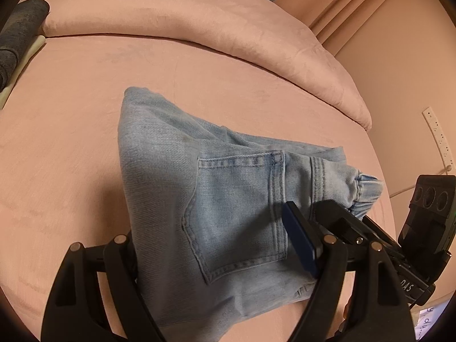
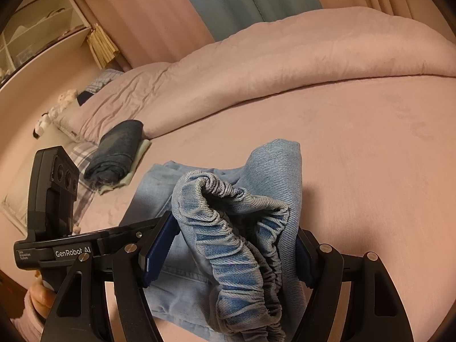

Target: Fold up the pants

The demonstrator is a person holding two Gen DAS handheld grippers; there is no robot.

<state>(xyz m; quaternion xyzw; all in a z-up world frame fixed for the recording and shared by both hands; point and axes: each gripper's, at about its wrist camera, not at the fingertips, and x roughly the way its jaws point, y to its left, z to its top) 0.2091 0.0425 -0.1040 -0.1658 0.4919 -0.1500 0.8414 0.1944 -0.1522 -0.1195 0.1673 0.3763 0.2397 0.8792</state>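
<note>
Pants [image 1: 228, 199] lie mid-frame on the pink bed [image 1: 85, 142], part-folded | left gripper [image 1: 216, 259] clasps the pocket side | right gripper [image 2: 228, 256] pinches the elastic waistband [image 2: 236, 250], raised for folding

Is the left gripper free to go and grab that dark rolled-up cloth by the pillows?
Probably not right away. The left gripper has the light jeans between its fingers, while the dark roll lies apart across bare bedsheet.
</note>
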